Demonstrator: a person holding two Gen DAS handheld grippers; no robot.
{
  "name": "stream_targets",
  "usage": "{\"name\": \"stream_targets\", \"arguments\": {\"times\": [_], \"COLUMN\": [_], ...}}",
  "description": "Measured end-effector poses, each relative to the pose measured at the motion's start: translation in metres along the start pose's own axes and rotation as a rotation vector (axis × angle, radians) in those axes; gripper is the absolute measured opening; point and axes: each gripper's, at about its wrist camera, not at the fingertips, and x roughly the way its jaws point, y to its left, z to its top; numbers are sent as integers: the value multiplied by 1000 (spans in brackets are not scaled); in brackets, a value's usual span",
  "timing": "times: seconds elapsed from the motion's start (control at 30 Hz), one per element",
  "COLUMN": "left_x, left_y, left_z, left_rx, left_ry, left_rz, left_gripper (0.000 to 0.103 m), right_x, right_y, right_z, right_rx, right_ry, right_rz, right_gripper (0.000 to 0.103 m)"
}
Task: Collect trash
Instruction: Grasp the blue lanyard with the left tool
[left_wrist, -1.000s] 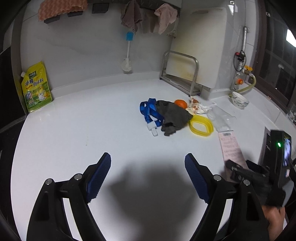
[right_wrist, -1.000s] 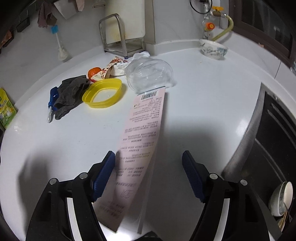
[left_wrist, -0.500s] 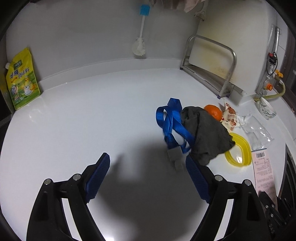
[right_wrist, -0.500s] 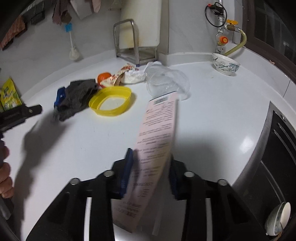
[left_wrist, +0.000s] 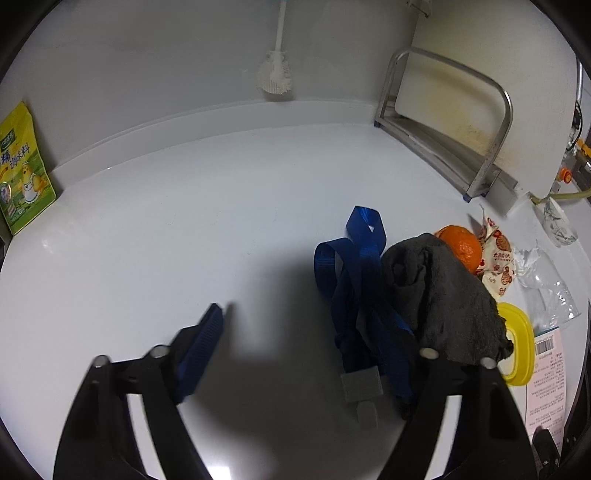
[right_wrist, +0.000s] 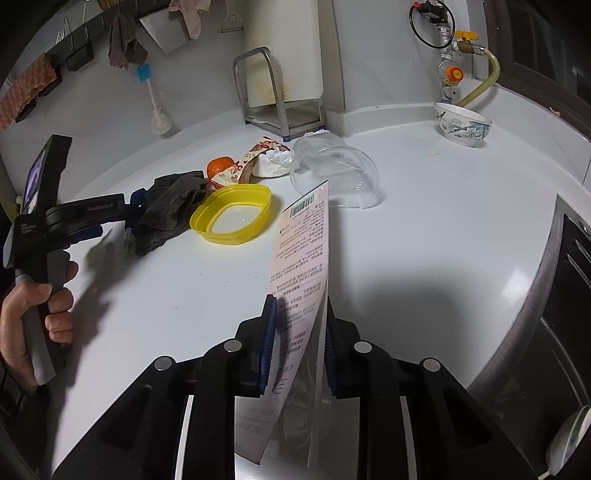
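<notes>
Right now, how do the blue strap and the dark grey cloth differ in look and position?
The blue strap is a narrow, smooth, looped band; the dark grey cloth is a broad, fuzzy, crumpled piece. The strap lies flat on the counter, while the cloth is heaped and partly covers it. Both are soft and lie touching in one pile.

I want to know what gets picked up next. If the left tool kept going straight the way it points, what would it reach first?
Most likely the blue strap: it lies between the closing fingers of the left tool, with its grey end tab nearest. The dark cloth sits just beside it, behind the right finger, so depth is hard to judge there.
</notes>
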Motion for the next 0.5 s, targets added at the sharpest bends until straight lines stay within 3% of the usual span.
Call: {"name": "stream_targets", "arguments": {"times": [0.03,0.13,0.2,0.27,0.5], "left_x": [1,4,3,1,-31], "left_y": [-3,-11,-14,-14,-6], "left_z": [1,2,1,0,-27], "left_rx": [19,58,70,70,87], "left_ry": [0,-3,-12,-17,-85], "left_rz": [21,40,34,37,48], "left_gripper": [65,47,22,9,6], "right_x": [0,1,1,0,-7], "right_y": [0,1,2,4,5], "right_z": [0,1,0,0,-6], "right_rx": [0,-6,-15,-21,-18], "right_ry": [0,-2,-5,-9,-27], "right_rz": [2,2,-1,2,21], "right_gripper": [23,23,22,22,19]}}
